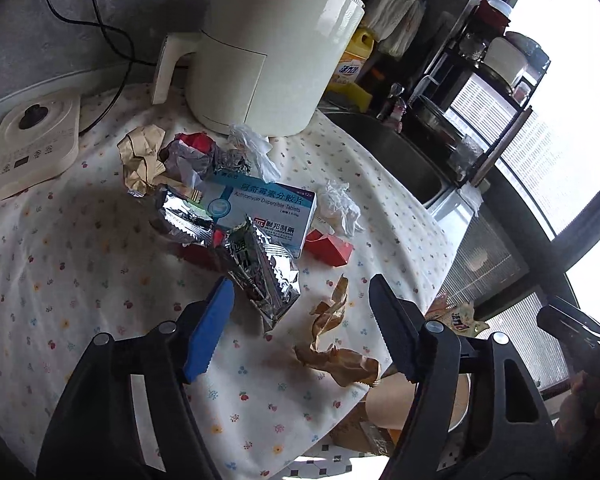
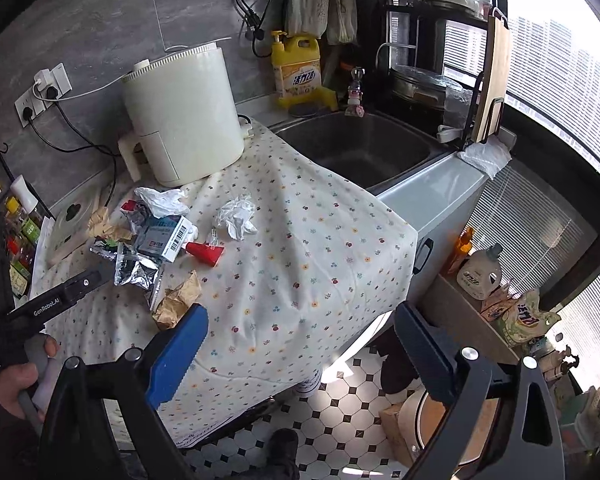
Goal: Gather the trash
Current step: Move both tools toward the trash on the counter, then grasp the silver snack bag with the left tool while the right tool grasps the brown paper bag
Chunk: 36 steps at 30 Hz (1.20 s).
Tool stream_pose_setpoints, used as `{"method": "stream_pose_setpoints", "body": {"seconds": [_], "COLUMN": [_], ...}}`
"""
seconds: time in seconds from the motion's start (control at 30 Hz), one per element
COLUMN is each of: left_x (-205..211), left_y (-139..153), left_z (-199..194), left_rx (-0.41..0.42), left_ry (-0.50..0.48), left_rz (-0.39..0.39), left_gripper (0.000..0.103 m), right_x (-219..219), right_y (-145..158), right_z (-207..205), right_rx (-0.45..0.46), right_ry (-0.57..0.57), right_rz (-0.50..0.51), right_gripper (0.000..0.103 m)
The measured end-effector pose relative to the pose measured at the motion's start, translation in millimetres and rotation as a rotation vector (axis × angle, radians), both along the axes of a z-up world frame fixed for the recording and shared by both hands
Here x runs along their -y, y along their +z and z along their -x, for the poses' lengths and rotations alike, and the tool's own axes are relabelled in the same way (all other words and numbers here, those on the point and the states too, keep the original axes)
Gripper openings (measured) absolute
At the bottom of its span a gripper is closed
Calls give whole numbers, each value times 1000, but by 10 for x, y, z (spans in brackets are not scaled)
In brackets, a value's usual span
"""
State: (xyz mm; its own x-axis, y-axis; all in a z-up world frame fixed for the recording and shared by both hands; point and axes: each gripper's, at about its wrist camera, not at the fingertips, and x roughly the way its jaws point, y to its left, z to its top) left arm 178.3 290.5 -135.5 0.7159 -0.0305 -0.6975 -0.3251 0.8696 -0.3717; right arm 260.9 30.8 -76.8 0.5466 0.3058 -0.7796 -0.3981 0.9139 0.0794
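Trash lies in a heap on the flowered tablecloth [image 1: 80, 280]: a blue-and-white medicine box [image 1: 260, 208] [image 2: 168, 236], silver foil wrappers [image 1: 268, 276] [image 2: 136, 268], crumpled brown paper [image 1: 336, 344] [image 2: 176, 300], a white tissue [image 1: 340, 208] [image 2: 236, 216] and a red scrap [image 1: 332, 248] [image 2: 206, 252]. My left gripper [image 1: 300, 284] is open just above the cloth. The nearest foil wrapper and the brown paper lie between its fingers, untouched by the pads. My right gripper [image 2: 302, 310] hangs open and empty over the table's front edge, to the right of the heap.
A cream air fryer [image 2: 180, 112] stands behind the heap, with a flat cream appliance [image 1: 28, 148] to its left. A steel sink [image 2: 352, 148] and a yellow detergent bottle [image 2: 296, 68] are at the right. A round cream container [image 2: 440, 420] sits on the tiled floor below.
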Motion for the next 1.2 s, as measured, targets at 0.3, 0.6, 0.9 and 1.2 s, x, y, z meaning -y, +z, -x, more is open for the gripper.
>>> {"method": "stream_pose_setpoints", "body": {"seconds": [0.3, 0.6, 0.9, 1.2], "left_x": [-125, -157, -139, -112], "left_y": [-238, 111, 208, 402], "left_z": [-214, 211, 815, 1368], "left_rx": [-65, 33, 19, 50], "left_ry": [2, 101, 285, 389], "left_rz": [30, 0, -19, -55], "left_gripper": [14, 8, 9, 8], "right_x": [-175, -599, -1021, -1451], "right_y": [-233, -461, -768, -1199], "right_z": [-110, -175, -83, 47], "right_rx": [-58, -93, -153, -259], "right_ry": [25, 227, 435, 570], "right_rz": [28, 28, 42, 110], "right_gripper": [92, 92, 87, 35]}}
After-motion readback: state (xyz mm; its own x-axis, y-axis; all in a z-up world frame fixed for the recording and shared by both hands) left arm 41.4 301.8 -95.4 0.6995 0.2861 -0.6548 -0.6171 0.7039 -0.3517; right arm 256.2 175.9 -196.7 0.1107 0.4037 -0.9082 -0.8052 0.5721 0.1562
